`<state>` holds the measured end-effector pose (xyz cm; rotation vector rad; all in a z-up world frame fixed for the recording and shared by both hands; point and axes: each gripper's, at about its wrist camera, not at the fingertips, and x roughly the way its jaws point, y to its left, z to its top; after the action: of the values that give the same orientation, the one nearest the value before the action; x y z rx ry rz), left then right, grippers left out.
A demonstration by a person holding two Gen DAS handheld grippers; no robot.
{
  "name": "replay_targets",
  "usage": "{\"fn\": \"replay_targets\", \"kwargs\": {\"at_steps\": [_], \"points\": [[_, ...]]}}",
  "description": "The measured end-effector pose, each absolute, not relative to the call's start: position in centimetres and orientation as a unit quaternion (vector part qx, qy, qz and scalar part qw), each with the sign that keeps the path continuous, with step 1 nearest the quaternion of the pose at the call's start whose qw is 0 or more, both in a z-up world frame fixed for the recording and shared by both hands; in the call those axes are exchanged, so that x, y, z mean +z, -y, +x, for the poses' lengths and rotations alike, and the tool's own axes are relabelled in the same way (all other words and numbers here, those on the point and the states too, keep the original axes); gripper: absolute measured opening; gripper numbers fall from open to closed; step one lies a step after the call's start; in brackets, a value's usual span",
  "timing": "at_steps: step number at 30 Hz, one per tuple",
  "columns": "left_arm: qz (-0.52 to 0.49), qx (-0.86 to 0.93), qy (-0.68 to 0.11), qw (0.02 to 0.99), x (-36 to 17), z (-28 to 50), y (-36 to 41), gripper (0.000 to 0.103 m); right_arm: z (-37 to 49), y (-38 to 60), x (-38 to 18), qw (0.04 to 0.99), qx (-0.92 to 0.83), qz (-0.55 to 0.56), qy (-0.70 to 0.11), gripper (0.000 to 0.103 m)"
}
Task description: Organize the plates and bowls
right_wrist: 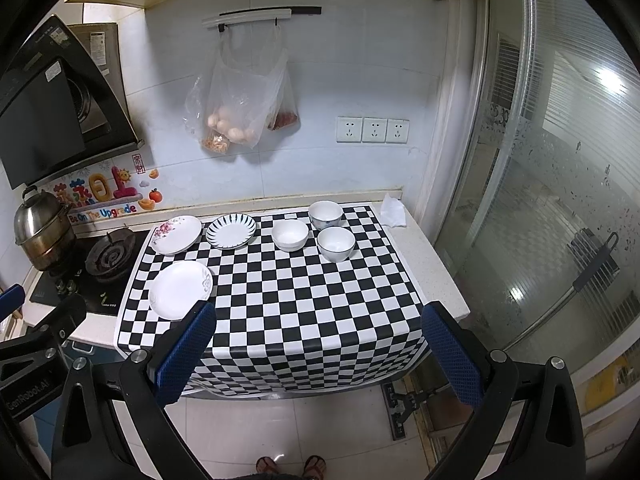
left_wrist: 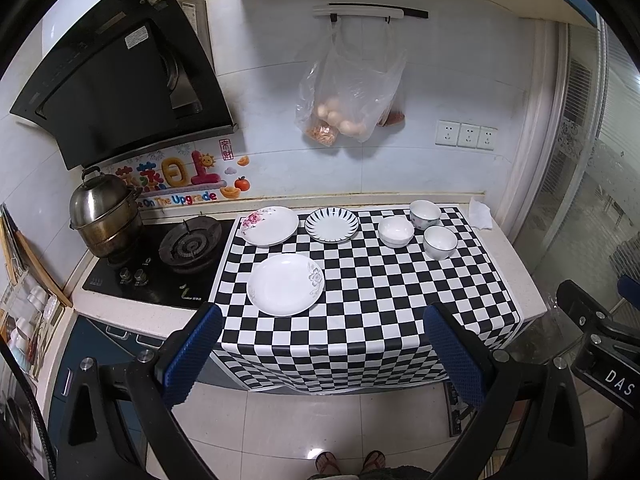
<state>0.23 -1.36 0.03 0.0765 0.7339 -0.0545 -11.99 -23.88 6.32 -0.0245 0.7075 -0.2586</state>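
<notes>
**Kitchen counter and surroundings**

Pale tiled wall [right_wrist: 360,60] behind a light counter [right_wrist: 424,264] under a checkered cloth [right_wrist: 304,304]. Range hood [left_wrist: 120,76] over a black hob [left_wrist: 160,276] carrying a steel pot [left_wrist: 102,216]. Bags [right_wrist: 240,112] hang from a rail [right_wrist: 260,14]; three sockets [right_wrist: 372,130]. Glass door [right_wrist: 560,200] at right. Glossy tiled floor [right_wrist: 320,432].

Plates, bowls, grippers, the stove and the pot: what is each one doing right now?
Left gripper: open, holding nothing.
Right gripper: open, holding nothing.
Pink-flower plate: empty, flat, unstacked.
Striped-rim plate: empty, flat, unstacked.
Grey-flower plate: empty, flat, alone.
Three bowls: upright, empty, unstacked.
Bare gas burner: no flame seen.
Steel pot: lid on.
</notes>
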Motion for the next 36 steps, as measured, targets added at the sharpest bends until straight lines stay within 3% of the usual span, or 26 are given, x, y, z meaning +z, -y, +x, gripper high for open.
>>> {"fn": "replay_targets", "kwargs": {"at_steps": [28, 36], "points": [[0.035, -0.026, -0.36, 0.932, 0.2, 0.5, 1.4, 0.103, -10.5, 24.9, 6.1, 0.93, -0.121, -0.001, -0.347, 0.103], [0.029, -0.006, -0.373, 0.927, -2.5, 5.0, 1.2, 0.103, -5.8, 26.8, 2.5, 0.927, -0.078, 0.032, -0.365, 0.103]]}}
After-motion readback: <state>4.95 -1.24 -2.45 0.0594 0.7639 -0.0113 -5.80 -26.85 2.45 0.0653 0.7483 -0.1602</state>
